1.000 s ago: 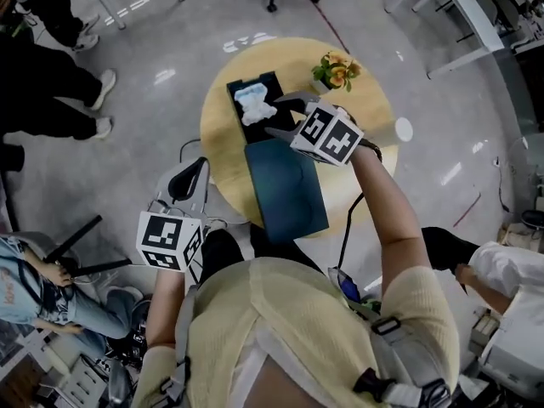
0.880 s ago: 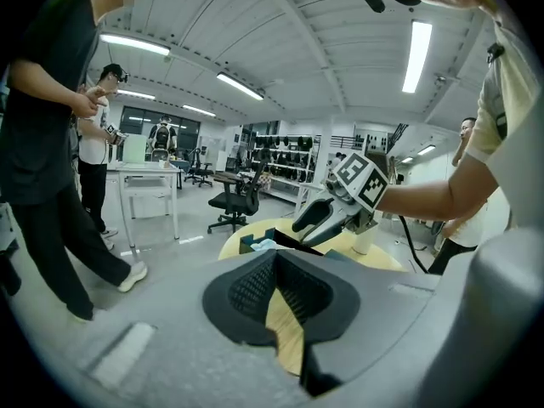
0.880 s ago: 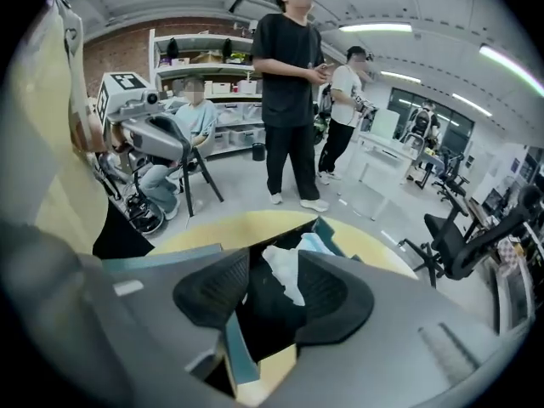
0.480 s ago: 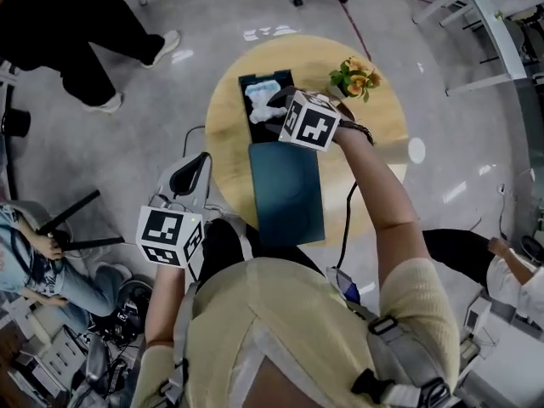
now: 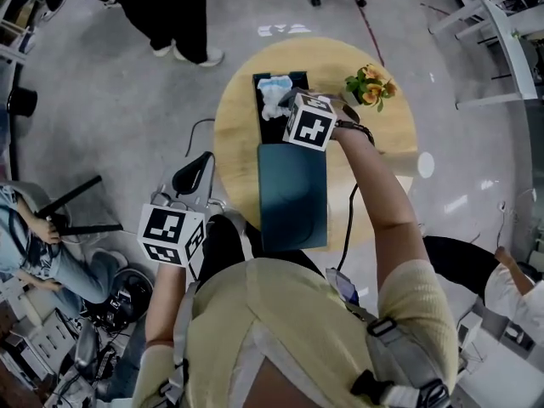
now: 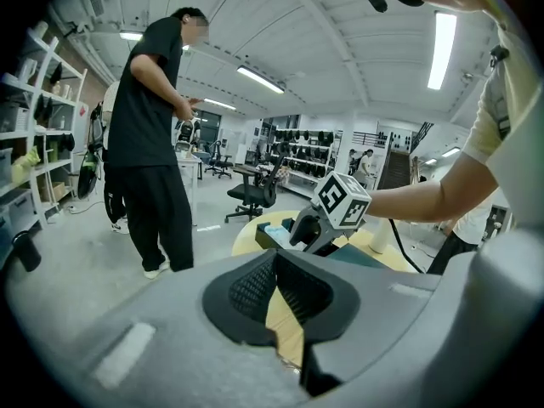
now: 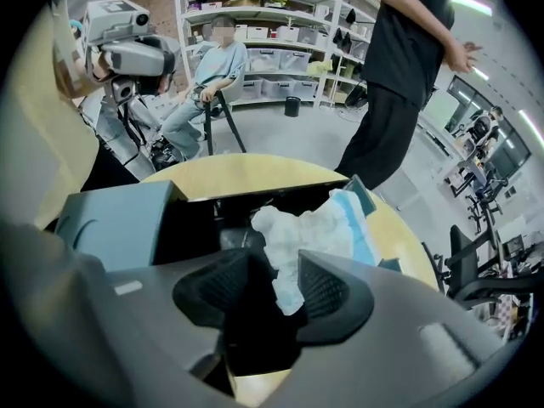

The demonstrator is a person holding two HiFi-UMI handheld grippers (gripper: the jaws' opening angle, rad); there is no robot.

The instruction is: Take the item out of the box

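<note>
White-and-blue cloth lies in the open dark box on the round surface. One end of it sits between the right tongs, which are spread and have just been opening. Left tongs are pressed together, empty.

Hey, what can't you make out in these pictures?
Box floor: head view, the right hand-held gripper covers part; right gripper view, the white bundle covers more.
Bundle: crumpled, so what it is stays unclear.
Grip: the bundle sits between the right jaws, just opened wider; pad contact unclear.
Person in black: head view, cut off by the top edge.
</note>
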